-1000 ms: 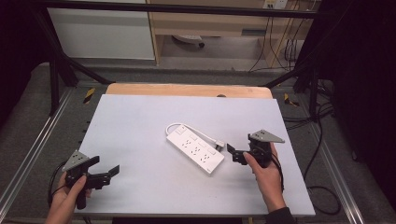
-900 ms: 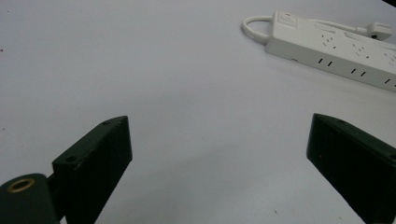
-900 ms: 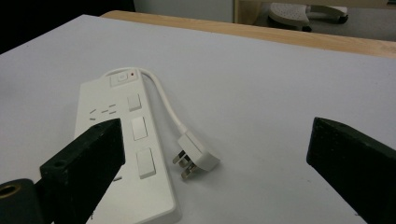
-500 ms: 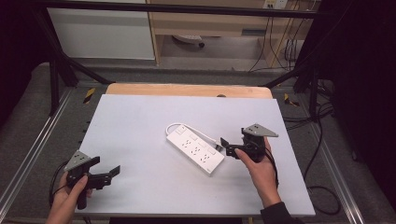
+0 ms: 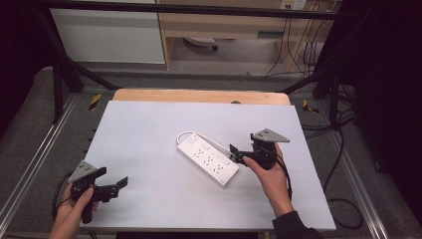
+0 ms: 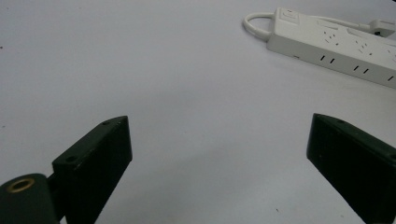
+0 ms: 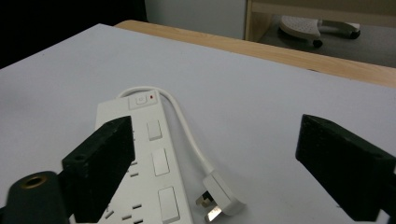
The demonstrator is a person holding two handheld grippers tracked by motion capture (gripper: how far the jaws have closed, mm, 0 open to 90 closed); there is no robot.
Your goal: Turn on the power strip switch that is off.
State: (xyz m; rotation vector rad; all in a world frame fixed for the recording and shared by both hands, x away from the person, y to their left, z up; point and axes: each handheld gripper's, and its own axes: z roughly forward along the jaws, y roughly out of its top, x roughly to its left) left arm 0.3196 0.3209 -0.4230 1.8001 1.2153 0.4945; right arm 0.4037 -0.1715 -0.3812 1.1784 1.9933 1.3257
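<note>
Moved since the earlier frame: the right gripper point(image 5: 238, 154), carried from the 4 o'clock part of the table point(image 5: 149, 129) toward the centre, now just beside the right end of the power strip point(image 5: 208, 159). Jaws there just closing a little, yet spread wide, with nothing pinched. Unchanged since then: the table, the power strip, and the left gripper point(image 5: 119, 185).

Seen from the high view, going from large to small:

- Table: white top, with a wooden strip along the far edge at 12 o'clock.
- Power strip: white, flat on the table a little right of centre, lying slantwise from 10 o'clock to 4 o'clock. Switch end with a small red dot at the 10 o'clock end, visible in the right gripper view point(image 7: 140, 154).
- Cord point(image 7: 187, 130): white, looping out of the switch end and running along the far side of the strip.
- Plug point(image 7: 219, 193): white, lying on the table just beside the strip, between the right jaws in the right gripper view, not touched by them.

Left gripper: at 7 o'clock near the table's front edge, jaws spread wide over bare table, holding nothing, well apart from the strip point(image 6: 336, 44).
</note>
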